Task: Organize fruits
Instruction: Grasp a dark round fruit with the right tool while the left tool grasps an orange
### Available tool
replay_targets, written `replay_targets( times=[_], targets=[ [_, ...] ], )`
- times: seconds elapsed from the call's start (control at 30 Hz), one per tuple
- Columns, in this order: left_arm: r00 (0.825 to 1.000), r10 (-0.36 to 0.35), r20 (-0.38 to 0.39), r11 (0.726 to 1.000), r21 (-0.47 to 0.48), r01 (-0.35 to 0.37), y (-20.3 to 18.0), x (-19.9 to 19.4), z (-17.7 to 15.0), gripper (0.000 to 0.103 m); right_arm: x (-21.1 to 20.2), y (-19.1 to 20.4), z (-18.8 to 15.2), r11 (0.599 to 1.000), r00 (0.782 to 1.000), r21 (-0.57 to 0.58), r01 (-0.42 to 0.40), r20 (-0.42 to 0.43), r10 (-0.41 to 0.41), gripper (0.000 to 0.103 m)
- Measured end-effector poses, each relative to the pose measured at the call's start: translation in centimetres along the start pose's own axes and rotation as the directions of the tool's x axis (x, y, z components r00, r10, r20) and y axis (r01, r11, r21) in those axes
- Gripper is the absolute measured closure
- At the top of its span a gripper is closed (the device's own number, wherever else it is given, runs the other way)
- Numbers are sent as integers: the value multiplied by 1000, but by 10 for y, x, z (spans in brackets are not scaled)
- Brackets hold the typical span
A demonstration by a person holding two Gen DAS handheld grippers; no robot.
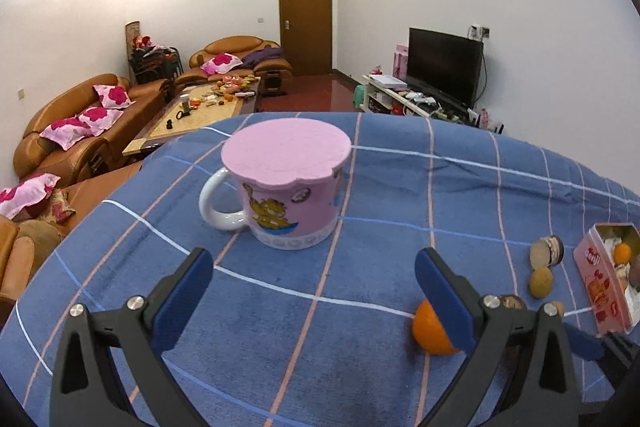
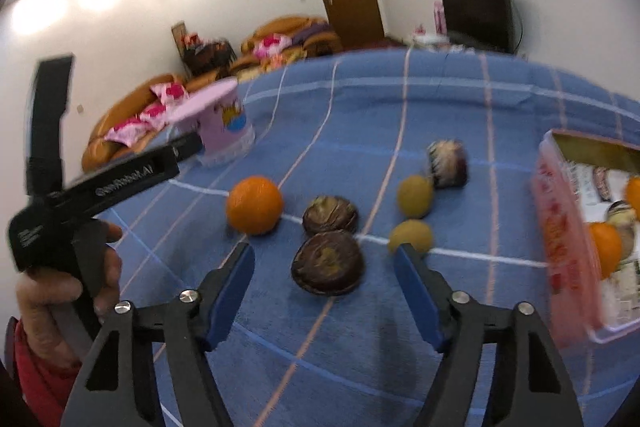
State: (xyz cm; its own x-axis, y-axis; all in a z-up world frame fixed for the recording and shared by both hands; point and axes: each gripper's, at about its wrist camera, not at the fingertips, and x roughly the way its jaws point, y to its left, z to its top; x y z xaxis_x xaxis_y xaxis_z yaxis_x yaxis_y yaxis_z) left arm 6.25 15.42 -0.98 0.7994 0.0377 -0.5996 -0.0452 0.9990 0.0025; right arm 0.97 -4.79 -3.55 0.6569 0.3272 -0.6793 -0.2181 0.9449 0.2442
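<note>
Right wrist view: the right tongs gape wide, empty, around a dark brown fruit on the blue checked desk. An orange lies left, a pink box right. Left tongs gape empty before a lidded mug.

Soft blue checked cloth with a fuzzy, matt look, like a towel. Shiny white and pink mug, smooth like glazed china, under a dull pink rubbery lid. Bumpy-skinned round orange with a slight shine. Two dark brown wrinkly fruits, rough and a bit glossy. Two yellow-green small fruits, dull skinned. Glossy pink box, maybe thin plastic, too blurred to be sure. Matt black plastic fingers with smooth blue pads and shiny metal screws.
</note>
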Motion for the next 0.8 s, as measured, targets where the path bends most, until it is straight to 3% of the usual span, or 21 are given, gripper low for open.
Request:
replay_targets(
  times=[0.1,0.17,0.23,0.4,0.47,0.57,0.67,0.8],
  targets=[
    [1000,-5,2,1000,19,5,-5,1,1,0,21,2,1,1000,996,17,4,-85,-2,46],
    [1000,-14,5,999,31,14,-7,0,0,0,23,7,2,1000,998,15,7,-69,-6,49],
    [1000,-29,4,998,47,29,-11,0,0,0,28,10,3,1000,996,-5,21,-91,-21,61],
    [996,-89,-6,993,76,90,-19,0,-2,0,27,15,2,1000,996,-15,7,-89,-8,62],
    [991,-130,-21,988,77,131,-22,0,-2,0,16,10,2,1000,999,-4,-14,-48,14,62],
    [980,-195,-43,974,110,198,-31,-2,-5,0,-7,7,3,999,998,-39,22,54,-20,62],
    [981,-187,-50,967,167,193,-44,-2,-10,1,-29,3,0,997,991,-60,50,126,-42,62],
    [973,-206,-100,953,205,223,-55,2,-17,14,-44,-8,-5,993,984,-74,87,162,-75,62]
  ],
)
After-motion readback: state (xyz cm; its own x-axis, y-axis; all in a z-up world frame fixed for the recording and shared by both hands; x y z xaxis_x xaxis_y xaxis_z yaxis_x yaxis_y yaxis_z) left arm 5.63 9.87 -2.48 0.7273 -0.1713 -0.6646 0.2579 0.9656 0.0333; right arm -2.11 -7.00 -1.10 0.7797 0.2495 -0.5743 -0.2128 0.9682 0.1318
